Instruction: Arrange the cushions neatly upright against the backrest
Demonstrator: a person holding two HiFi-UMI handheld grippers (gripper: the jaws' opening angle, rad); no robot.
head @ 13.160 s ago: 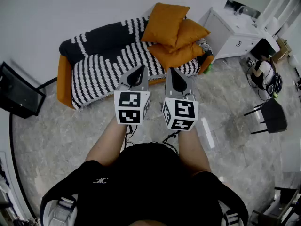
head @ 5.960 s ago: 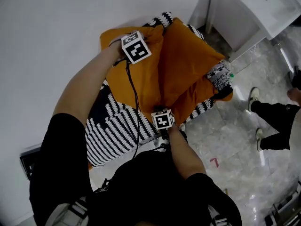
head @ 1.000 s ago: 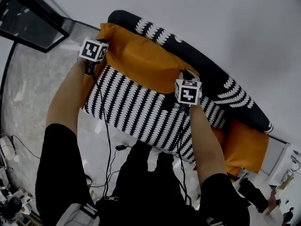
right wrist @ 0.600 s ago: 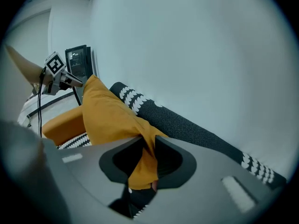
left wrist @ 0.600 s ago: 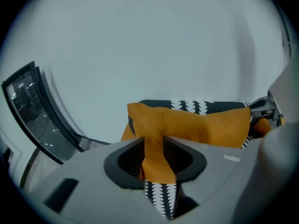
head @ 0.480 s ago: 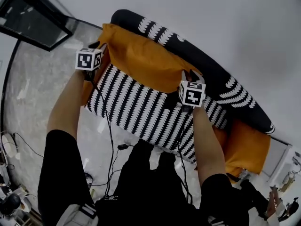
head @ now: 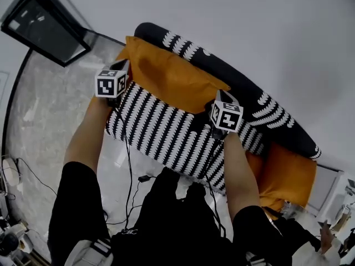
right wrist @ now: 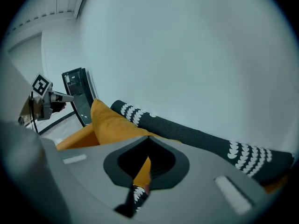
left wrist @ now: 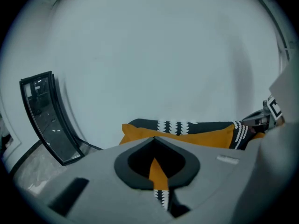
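One large orange cushion [head: 172, 79] stands upright against the black-and-white backrest [head: 260, 107] at the sofa's left end. My left gripper [head: 123, 68] is just off its left corner, jaws shut with nothing between them. My right gripper [head: 220, 97] sits by the cushion's lower right corner, also shut and empty. The left gripper view shows the left gripper [left wrist: 155, 146] with the cushion [left wrist: 187, 136] beyond it. In the right gripper view the right gripper [right wrist: 148, 141] points at the cushion [right wrist: 110, 122] and the backrest [right wrist: 196, 136]. More orange cushions [head: 285, 173] lie at the sofa's right end.
A striped throw covers the seat [head: 166, 129]. A black screen [head: 47, 26] leans on the wall left of the sofa. Cables [head: 138, 177] trail over the marble floor in front. A white wall rises right behind the backrest.
Both grippers have let go of the cushion's corners and drawn back a little toward me. The cushion stays leaning on the backrest.
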